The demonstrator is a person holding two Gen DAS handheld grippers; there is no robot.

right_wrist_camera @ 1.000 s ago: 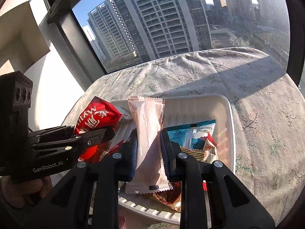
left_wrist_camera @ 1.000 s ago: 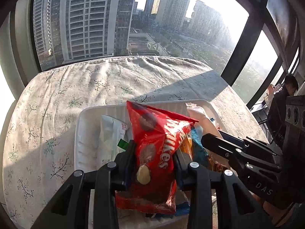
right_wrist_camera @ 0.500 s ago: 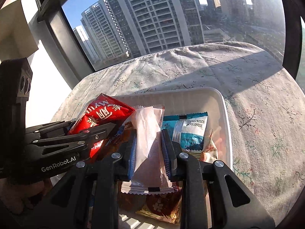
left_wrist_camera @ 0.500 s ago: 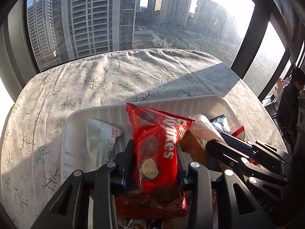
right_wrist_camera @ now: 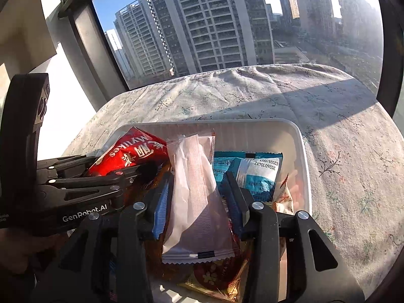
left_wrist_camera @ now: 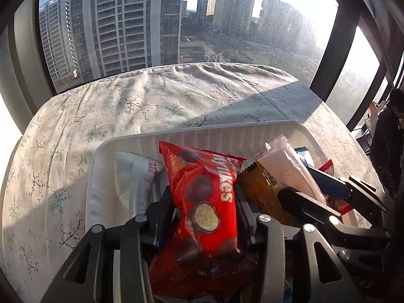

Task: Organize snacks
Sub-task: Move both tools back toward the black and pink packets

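We see the red snack bag (left_wrist_camera: 204, 202) standing between the fingers of the left gripper (left_wrist_camera: 204, 217), whose jaws are opening; its lower end is crumpled and cut off behind the gripper frame, so we cannot tell whether the pads still press on it. It sits over the left half of the white tray (left_wrist_camera: 227, 132), above other packets. In the right wrist view the pale pink packet (right_wrist_camera: 197, 197) lies between the fingers of the right gripper (right_wrist_camera: 197, 197), also opening, with gaps on both sides of the packet, which rests on the pile in the tray. Around these, a white packet (left_wrist_camera: 131, 176) leans at the tray's left wall, a brown packet (left_wrist_camera: 260, 192) lies partly under the right gripper, and a blue packet (right_wrist_camera: 255, 174) lies toward the tray's right side; the wrappers beneath are too buried to make out. The tray sits on a flowered tablecloth (left_wrist_camera: 151, 101) before a window (left_wrist_camera: 126, 25). A person (left_wrist_camera: 388, 136) is cut off at the far right edge.
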